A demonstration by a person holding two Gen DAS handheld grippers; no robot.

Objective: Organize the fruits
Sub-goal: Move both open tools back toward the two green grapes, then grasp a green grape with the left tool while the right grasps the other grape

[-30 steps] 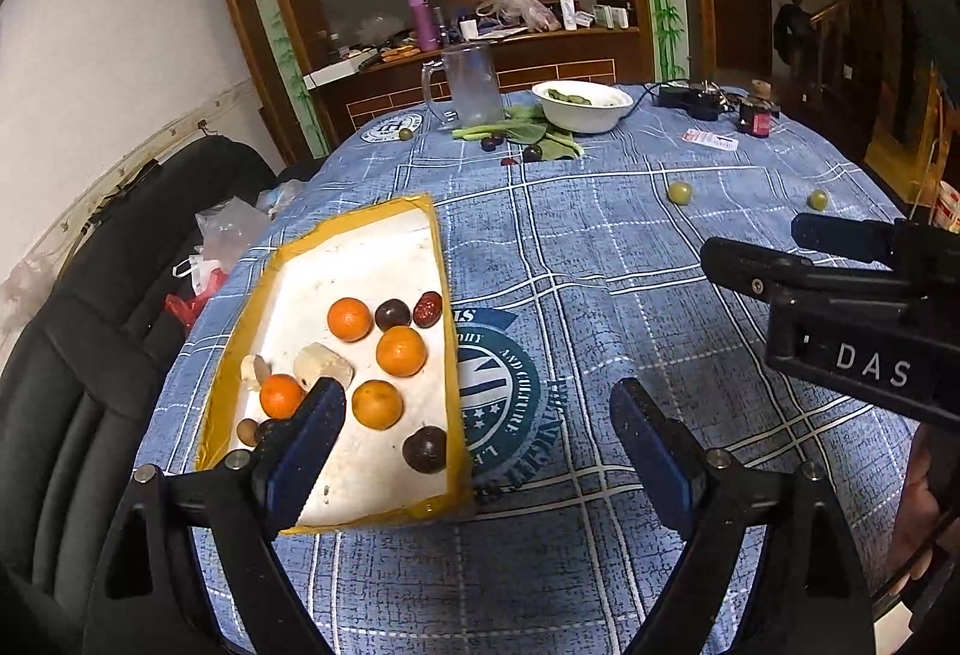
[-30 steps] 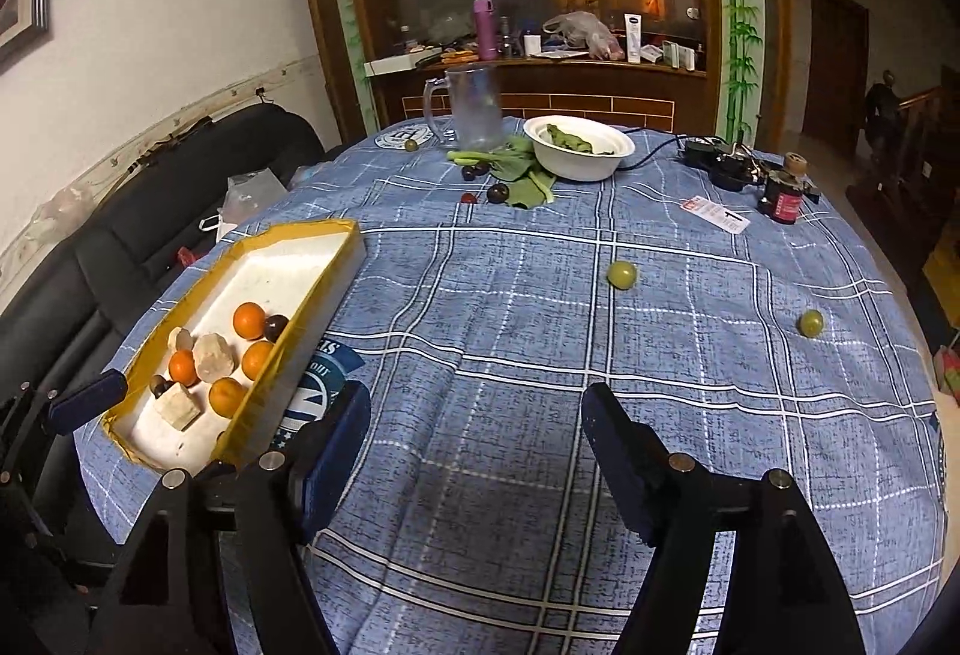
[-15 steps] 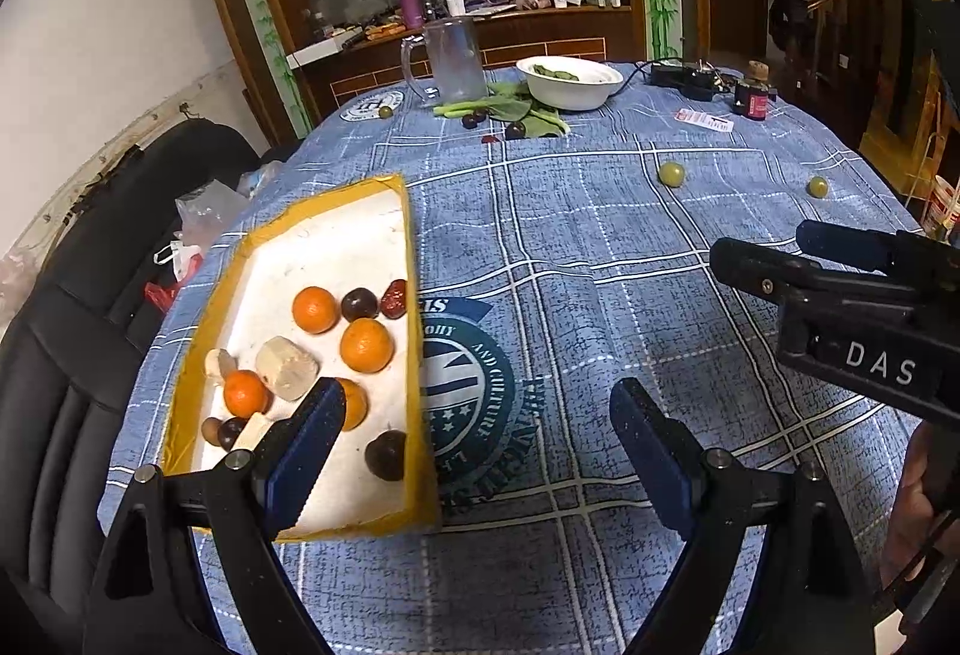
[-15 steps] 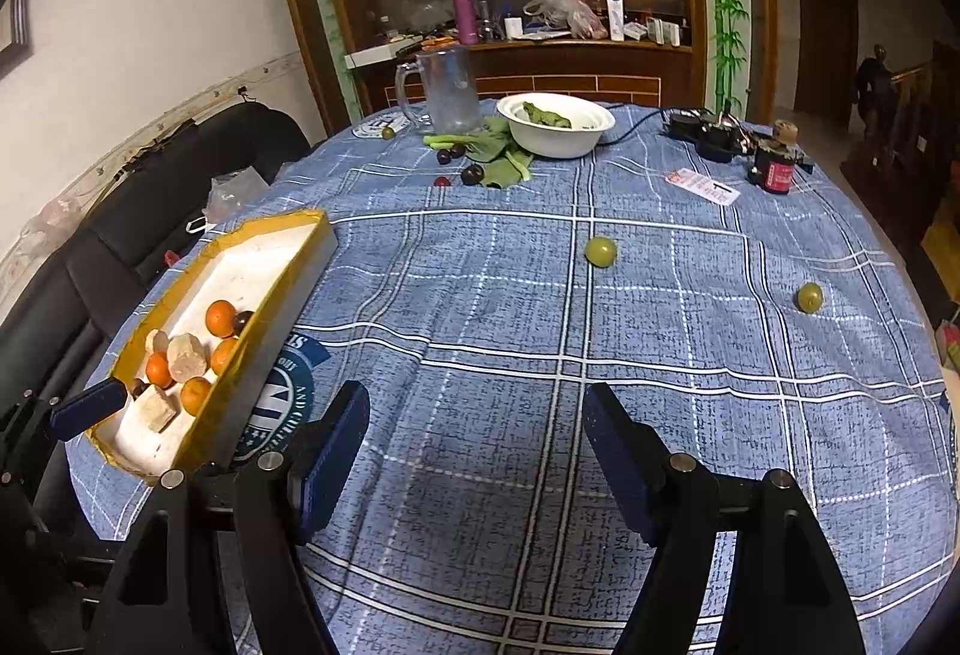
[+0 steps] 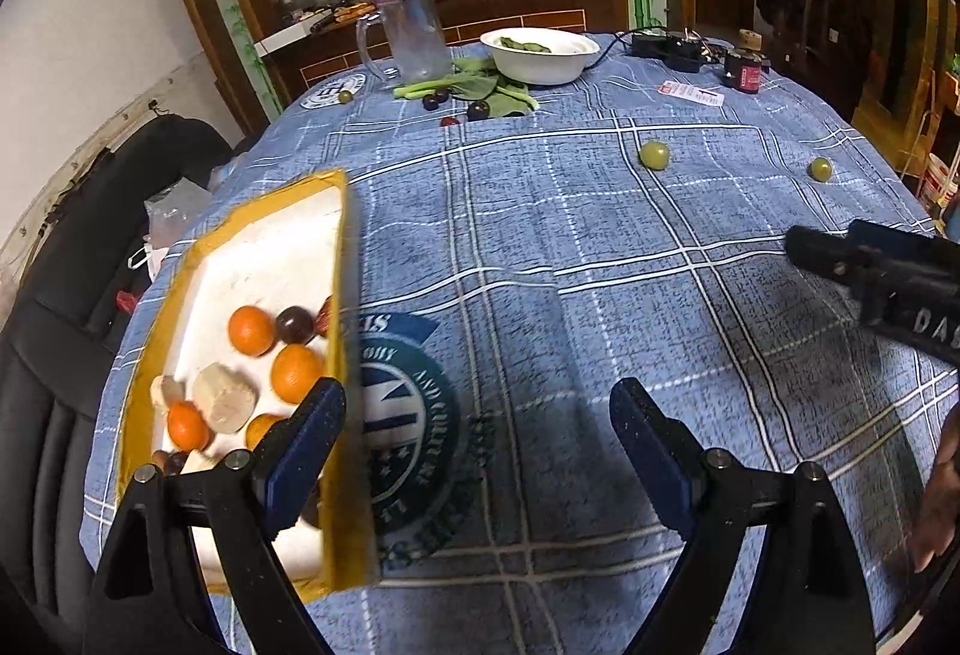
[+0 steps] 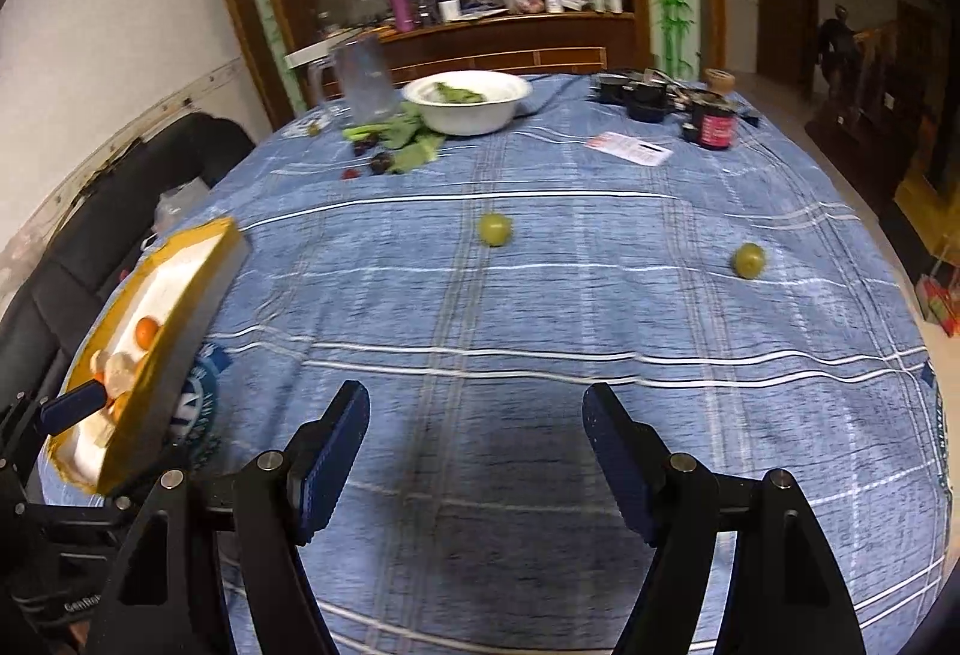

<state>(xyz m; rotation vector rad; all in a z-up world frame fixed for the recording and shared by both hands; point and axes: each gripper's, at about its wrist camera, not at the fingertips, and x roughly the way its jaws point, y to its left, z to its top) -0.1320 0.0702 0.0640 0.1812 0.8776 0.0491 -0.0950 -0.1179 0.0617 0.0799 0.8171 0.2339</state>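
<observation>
A yellow-rimmed white tray [image 5: 258, 259] lies at the table's left and holds several oranges [image 5: 251, 331], dark plums [image 5: 294, 325] and pale chunks. Two green fruits lie loose on the blue cloth: one mid-table [image 6: 494, 229], also in the left wrist view [image 5: 653, 154], and one to the right [image 6: 749, 259]. My left gripper [image 5: 477, 424] is open and empty, its left finger over the tray's near right rim. My right gripper [image 6: 477, 424] is open and empty, low over bare cloth, well short of the green fruits. The tray shows at the left in the right wrist view [image 6: 180, 307].
At the far side stand a white bowl of greens [image 6: 467, 99], a glass mug [image 6: 363, 81], leafy greens with dark plums [image 5: 477, 108], a red-labelled jar [image 6: 714, 126] and a paper slip [image 6: 630, 149]. A black chair [image 5: 54, 355] stands left of the table.
Both grippers have moved forward and lower over the table. The tray has slid leftward in both views, and the green fruits look nearer to the right gripper. Both jaws stay open.
</observation>
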